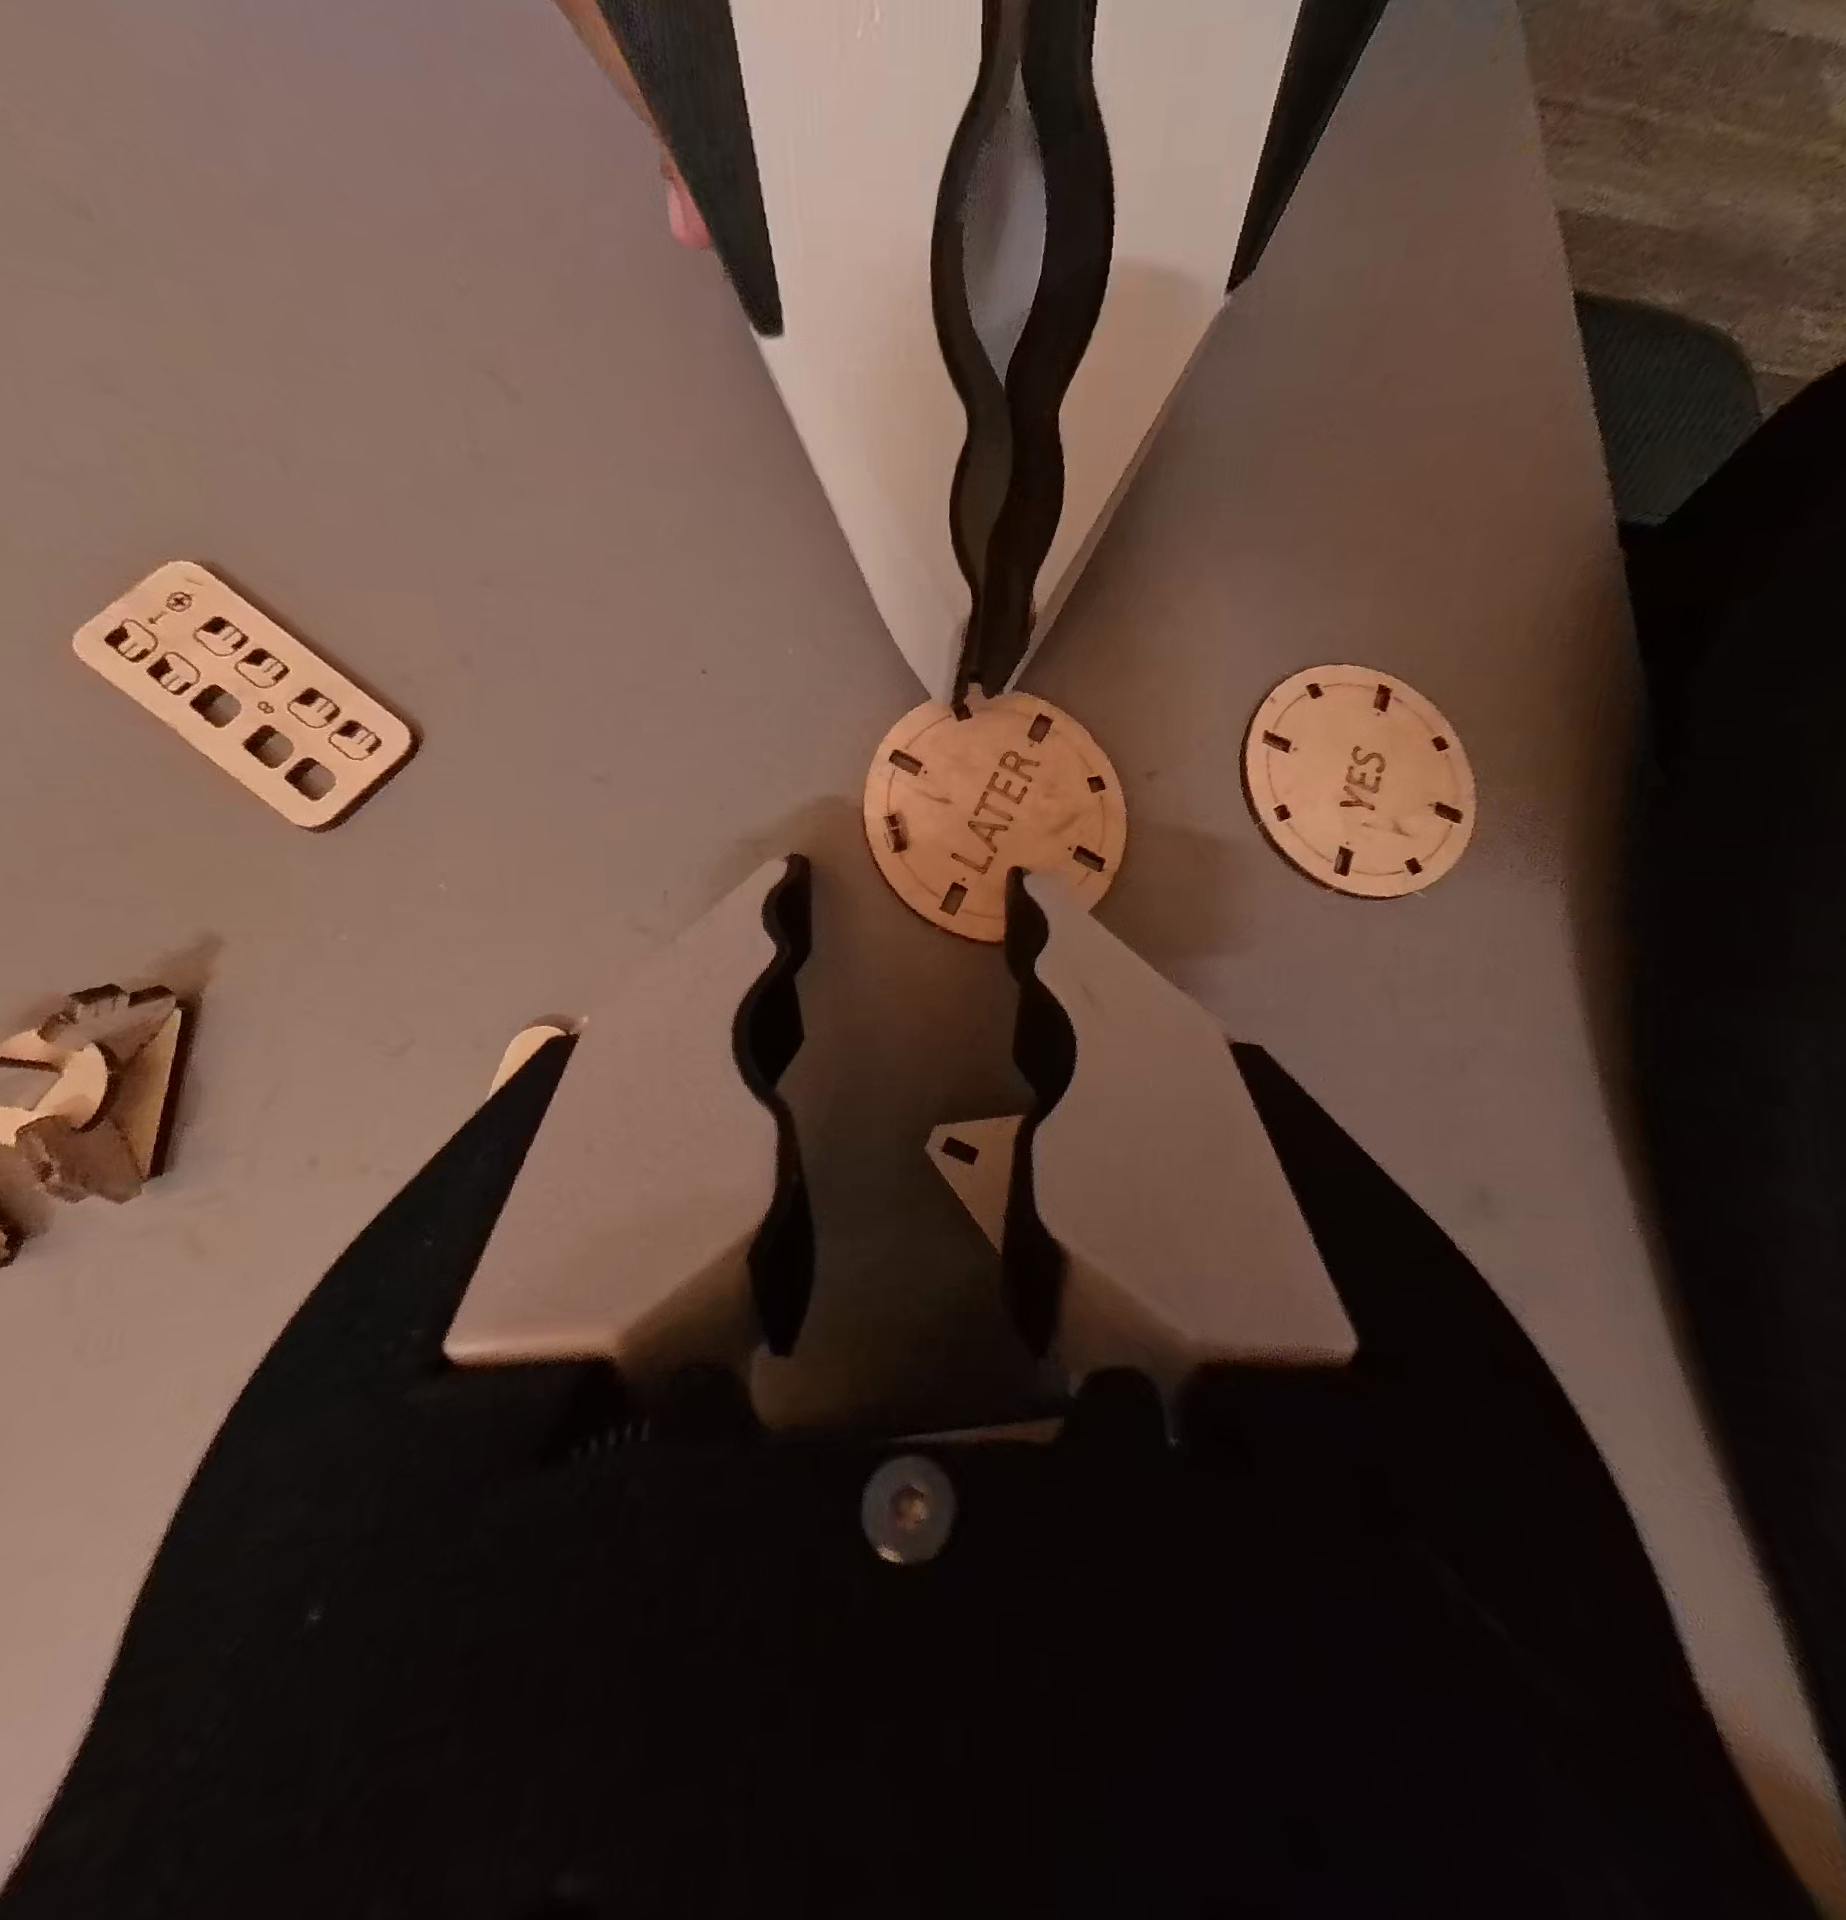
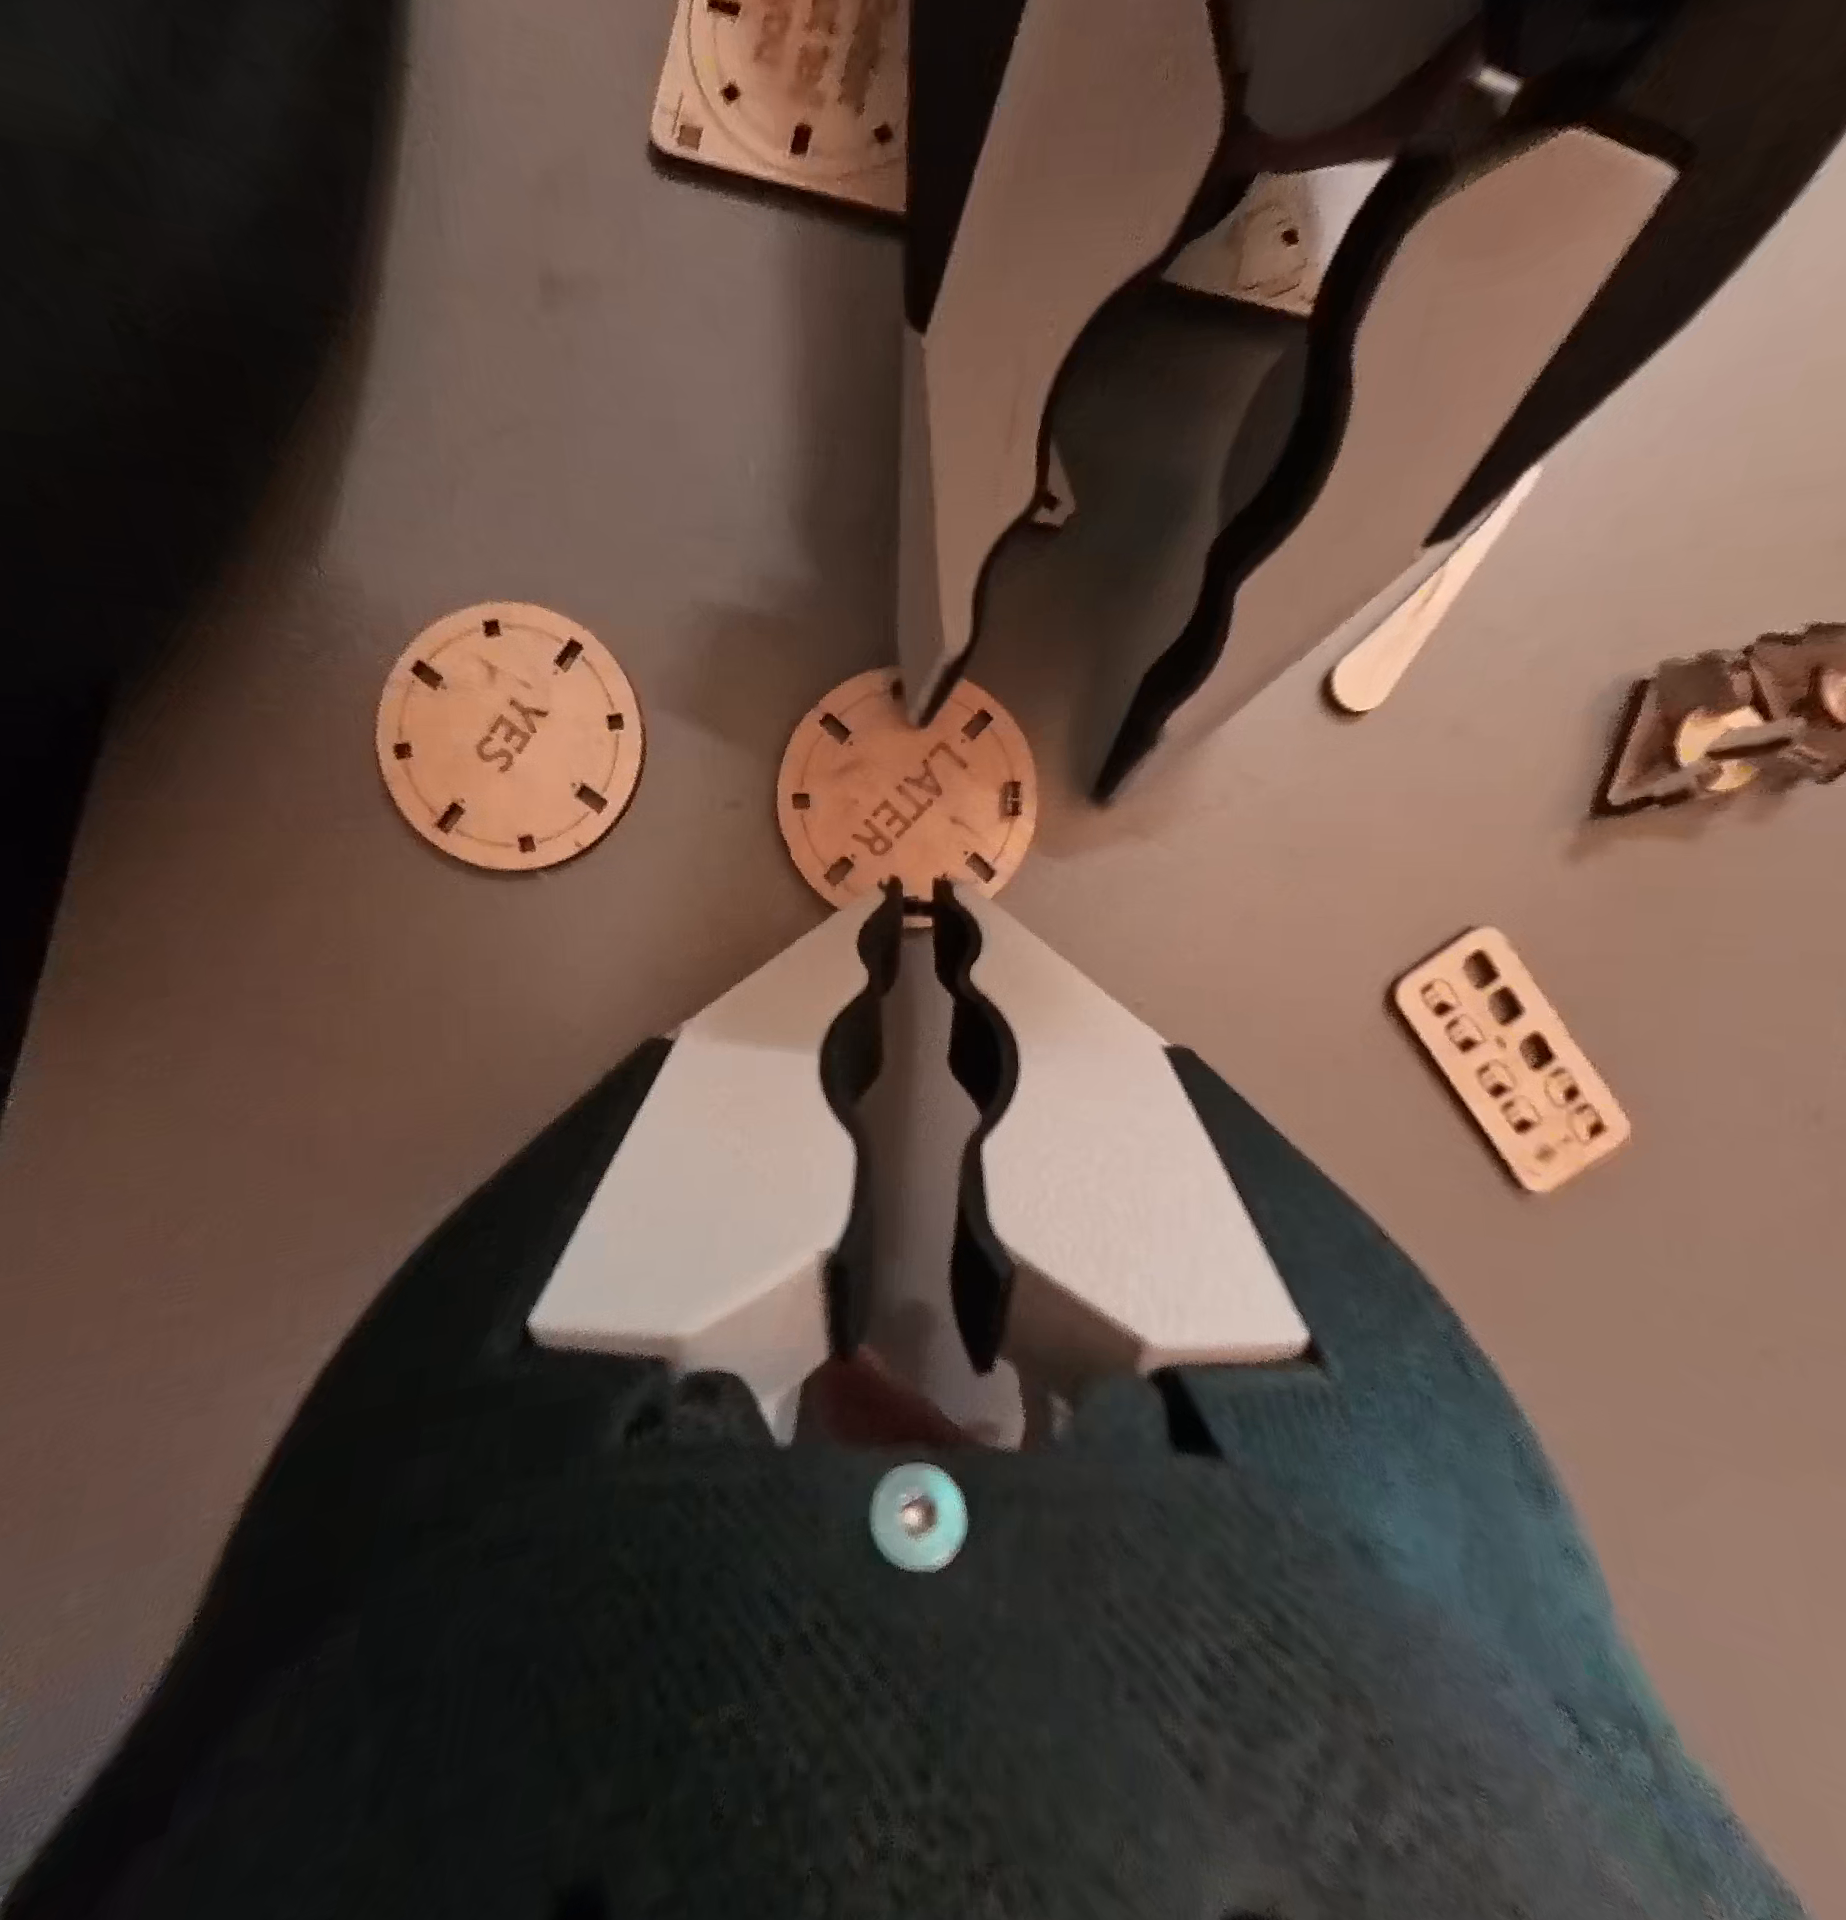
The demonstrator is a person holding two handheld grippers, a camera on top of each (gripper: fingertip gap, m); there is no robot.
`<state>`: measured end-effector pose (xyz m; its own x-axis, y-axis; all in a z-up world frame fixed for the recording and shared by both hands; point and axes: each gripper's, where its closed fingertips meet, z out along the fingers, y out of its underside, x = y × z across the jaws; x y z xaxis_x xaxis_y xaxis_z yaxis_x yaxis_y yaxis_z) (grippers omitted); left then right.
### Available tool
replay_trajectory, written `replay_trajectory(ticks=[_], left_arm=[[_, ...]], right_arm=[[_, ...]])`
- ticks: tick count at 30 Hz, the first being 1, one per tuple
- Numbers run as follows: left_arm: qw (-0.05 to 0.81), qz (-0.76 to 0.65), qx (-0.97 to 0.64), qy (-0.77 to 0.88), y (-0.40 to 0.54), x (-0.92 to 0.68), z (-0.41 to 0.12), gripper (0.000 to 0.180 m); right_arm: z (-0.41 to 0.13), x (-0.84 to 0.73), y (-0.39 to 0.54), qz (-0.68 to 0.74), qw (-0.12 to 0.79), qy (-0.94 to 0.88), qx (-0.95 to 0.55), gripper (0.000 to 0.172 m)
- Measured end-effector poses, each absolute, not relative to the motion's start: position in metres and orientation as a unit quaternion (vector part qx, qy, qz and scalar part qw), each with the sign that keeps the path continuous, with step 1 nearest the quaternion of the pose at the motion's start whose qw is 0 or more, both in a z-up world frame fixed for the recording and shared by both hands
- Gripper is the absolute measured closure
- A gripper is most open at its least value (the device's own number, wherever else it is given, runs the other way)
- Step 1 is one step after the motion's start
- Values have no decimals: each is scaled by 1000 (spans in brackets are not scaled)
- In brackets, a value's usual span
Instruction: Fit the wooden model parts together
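Both grippers' jaws meet over a grey table (image 1: 379, 312) bearing wooden discs (image 1: 1360, 779)

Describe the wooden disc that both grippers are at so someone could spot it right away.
On the grey table lie two round slotted wooden discs. It is the middle disc, not its twin lying alone: the right gripper and the left gripper meet it from opposite edges.

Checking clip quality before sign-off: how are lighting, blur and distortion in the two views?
Left wrist view: dim and warm, strong fisheye bend, floor smeared, discs sharp, soft shadow by the middle disc. Right wrist view: equally dim, softer overall, claw body and top plate blurred, toy smeared.
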<state>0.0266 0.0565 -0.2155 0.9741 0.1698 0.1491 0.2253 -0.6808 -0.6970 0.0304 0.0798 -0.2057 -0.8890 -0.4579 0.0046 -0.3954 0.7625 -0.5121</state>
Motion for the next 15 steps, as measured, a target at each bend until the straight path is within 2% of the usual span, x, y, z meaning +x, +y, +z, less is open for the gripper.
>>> replay_trajectory(ticks=[15], left_arm=[[385,-26,-912,-137,57,24,-216,148]], right_arm=[[-214,34,83,-182,97,942,-264,168]])
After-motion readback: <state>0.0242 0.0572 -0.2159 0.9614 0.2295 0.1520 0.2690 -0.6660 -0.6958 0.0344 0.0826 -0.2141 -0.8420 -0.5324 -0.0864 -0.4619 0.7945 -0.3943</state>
